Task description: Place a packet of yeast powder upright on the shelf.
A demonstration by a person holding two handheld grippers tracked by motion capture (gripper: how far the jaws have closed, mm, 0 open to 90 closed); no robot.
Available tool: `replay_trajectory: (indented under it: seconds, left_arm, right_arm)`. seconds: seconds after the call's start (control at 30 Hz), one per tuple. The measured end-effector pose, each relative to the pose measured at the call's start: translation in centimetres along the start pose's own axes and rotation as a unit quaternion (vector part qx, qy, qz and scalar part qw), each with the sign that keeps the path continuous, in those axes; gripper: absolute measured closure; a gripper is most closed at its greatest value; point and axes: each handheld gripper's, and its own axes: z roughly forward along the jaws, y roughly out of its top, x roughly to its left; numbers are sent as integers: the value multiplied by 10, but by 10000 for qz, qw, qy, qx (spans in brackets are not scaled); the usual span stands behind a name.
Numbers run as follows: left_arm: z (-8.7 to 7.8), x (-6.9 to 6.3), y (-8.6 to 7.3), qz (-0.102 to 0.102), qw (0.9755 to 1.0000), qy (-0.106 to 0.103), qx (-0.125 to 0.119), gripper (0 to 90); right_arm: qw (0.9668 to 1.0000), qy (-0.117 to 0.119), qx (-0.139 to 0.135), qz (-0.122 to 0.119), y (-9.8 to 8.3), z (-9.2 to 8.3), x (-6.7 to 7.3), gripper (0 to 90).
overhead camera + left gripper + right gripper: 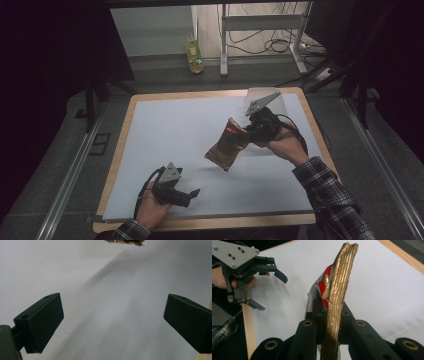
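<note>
We hold the gold snack bag [227,146] by its crimped top edge in our clamped right gripper [250,131], right of centre above the white sheet [175,135], and judge it could slip free, our left gripper [192,194] gaping empty near the front edge.
</note>
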Motion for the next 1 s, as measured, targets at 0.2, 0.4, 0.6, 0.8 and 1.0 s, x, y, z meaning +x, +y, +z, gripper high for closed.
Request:
replay_trajectory:
  seconds: [0.2,0.4,0.6,0.8,1.0]
  left_arm:
    - [0,1,0,6,10000,-8,2,21]
    - [1,1,0,30,10000,15,68,21]
    - [1,1,0,43,10000,48,68,22]
    - [2,0,0,79,9999,81,102,22]
    - [2,1,0,90,9999,100,101,22]
  right_arm:
    - [9999,-98,46,-99,6,-11,-5,809]
    - [9997,-78,25,-239,11,-22,-11,810]
    - [9988,-127,15,-468,19,-34,-18,810]
    - [9982,-179,-79,-574,26,-48,-26,814]
    - [9975,-333,-132,-610,30,-62,-36,819]
